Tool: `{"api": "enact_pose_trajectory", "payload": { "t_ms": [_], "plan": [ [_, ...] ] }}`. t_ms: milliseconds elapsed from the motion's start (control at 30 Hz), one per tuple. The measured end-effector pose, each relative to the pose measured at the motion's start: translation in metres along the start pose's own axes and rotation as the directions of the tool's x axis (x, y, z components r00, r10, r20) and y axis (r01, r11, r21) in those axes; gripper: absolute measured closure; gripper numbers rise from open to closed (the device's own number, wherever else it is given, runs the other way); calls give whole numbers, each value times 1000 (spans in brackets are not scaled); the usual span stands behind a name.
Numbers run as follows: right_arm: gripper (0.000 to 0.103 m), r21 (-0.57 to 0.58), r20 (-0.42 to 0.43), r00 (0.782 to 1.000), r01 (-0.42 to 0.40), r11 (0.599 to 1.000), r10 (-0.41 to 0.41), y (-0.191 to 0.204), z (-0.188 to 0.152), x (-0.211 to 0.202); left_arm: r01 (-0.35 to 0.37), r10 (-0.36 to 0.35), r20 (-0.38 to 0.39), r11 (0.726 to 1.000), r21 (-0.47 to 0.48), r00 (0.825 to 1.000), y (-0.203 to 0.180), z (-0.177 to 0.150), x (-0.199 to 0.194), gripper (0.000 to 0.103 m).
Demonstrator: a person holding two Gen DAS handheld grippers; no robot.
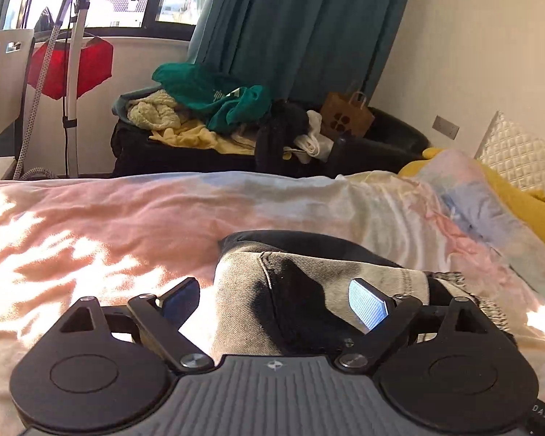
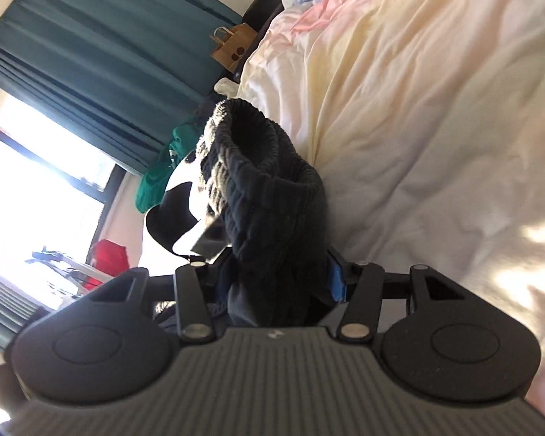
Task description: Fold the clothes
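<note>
A grey and black denim garment point(image 1: 309, 276) lies folded on the pastel bedspread point(image 1: 127, 218), just ahead of my left gripper point(image 1: 276, 301), which is open and empty with its fingers on either side of the cloth's near edge. In the right wrist view my right gripper point(image 2: 272, 272) is turned on its side and shut on a bunched dark garment with an elastic waistband point(image 2: 265, 181), held up beside the bedspread point(image 2: 418, 109).
A dark chair point(image 1: 200, 152) beyond the bed holds a heap of green, yellow and white clothes. A brown paper bag point(image 1: 347, 114), teal curtains point(image 1: 298, 25), a clothes steamer stand point(image 1: 72, 72), a red garment point(image 1: 72, 69) and a white pillow point(image 1: 519, 156) are around.
</note>
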State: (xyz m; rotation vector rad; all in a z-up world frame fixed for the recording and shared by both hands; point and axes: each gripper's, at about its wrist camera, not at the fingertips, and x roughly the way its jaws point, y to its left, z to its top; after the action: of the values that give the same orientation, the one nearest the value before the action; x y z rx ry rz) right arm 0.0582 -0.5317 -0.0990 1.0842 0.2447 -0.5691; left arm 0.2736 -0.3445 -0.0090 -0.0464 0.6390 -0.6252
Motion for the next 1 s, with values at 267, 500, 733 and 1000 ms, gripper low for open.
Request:
{"api": "enact_pose_trajectory", "payload": {
  "t_ms": [267,500,733,1000],
  "plan": [
    [49,-305,107,994,42,951,-10,42,-21,-104,-52,36,122,991,125,992,-24,-6,-130,6],
    [50,-487,129,989,-7,873,79,87,-41,-171,-15,-36,199,968,249,979,-50,-39,-243,0],
    [50,-584,132,983,-24,812,125,114,-61,-209,-60,-5,260,969,240,966,-57,-82,-316,0],
    [49,-632,164,977,-2,775,136,124,-86,-215,-129,75,262,972,196,962,-39,-115,-331,0]
  ]
}}
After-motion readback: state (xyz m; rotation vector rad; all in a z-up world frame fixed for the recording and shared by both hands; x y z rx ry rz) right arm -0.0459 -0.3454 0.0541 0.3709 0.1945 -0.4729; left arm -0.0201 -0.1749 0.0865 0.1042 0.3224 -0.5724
